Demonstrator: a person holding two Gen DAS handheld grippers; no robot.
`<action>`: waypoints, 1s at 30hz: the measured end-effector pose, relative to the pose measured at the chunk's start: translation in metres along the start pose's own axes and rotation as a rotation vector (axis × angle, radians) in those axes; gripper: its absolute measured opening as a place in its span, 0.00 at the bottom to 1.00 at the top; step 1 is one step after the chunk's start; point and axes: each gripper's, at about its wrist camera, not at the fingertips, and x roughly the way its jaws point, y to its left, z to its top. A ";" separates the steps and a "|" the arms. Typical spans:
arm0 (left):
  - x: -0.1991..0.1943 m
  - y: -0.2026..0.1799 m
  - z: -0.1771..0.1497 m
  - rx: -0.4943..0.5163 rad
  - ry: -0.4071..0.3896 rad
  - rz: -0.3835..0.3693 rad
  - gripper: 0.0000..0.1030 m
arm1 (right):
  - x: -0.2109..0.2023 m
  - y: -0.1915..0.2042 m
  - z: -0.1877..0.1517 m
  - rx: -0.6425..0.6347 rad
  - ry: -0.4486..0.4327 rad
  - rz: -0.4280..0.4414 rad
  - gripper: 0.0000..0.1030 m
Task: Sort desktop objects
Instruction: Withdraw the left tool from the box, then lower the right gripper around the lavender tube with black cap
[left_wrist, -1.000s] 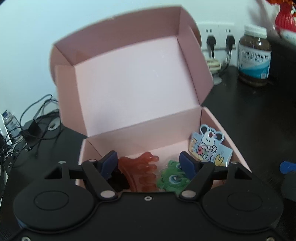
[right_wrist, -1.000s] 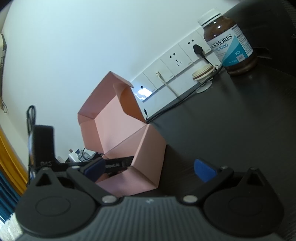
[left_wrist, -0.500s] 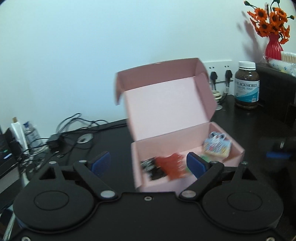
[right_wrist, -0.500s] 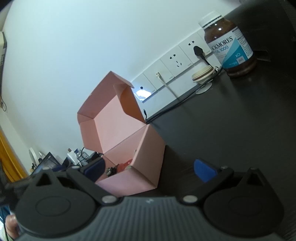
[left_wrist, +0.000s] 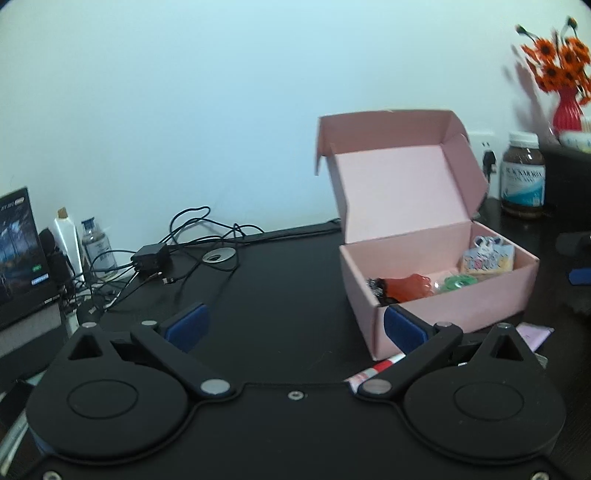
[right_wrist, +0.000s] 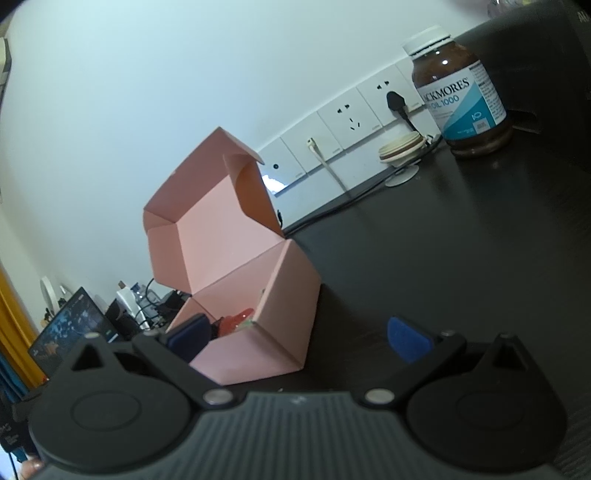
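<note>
Left wrist view, nearest first: the left gripper (left_wrist: 293, 325) has just been opening and now stands at its widest, nothing between its blue pads. Just in front of the pink cardboard box (left_wrist: 454, 308) lie a slim red-and-white tube (left_wrist: 373, 371) and a pale lilac slip of paper (left_wrist: 533, 334), both partly hidden by the tool, so what they are I cannot tell. Inside the box sit a translucent orange claw hair clip (left_wrist: 408, 290), a green round cartoon piece (left_wrist: 456, 282) and a cartoon-mouse card (left_wrist: 487, 258); its lettering is too blurred to read here.

One drop into the box looks finished, and the step in hand seems to be choosing the next loose thing. That next move calls for lowering the open jaws over one of the pieces in front of the box and squaring them to it.

From the right wrist view, the right gripper (right_wrist: 299, 338) also hangs open and empty beside the box. Beyond the box stands a brown glass supplement bottle (right_wrist: 463, 94), labelled "…CKMORES" and "OIL 1000", beside white wall sockets (right_wrist: 349, 118).
</note>
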 end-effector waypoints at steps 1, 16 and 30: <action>0.000 0.003 -0.001 -0.006 -0.010 0.006 1.00 | 0.000 0.001 0.000 -0.004 0.000 -0.002 0.99; 0.020 0.020 -0.011 -0.074 0.013 0.011 1.00 | 0.001 0.027 -0.006 -0.193 0.010 -0.005 0.99; 0.020 0.031 -0.012 -0.137 0.014 0.009 1.00 | -0.020 0.096 -0.038 -0.742 0.106 -0.019 0.87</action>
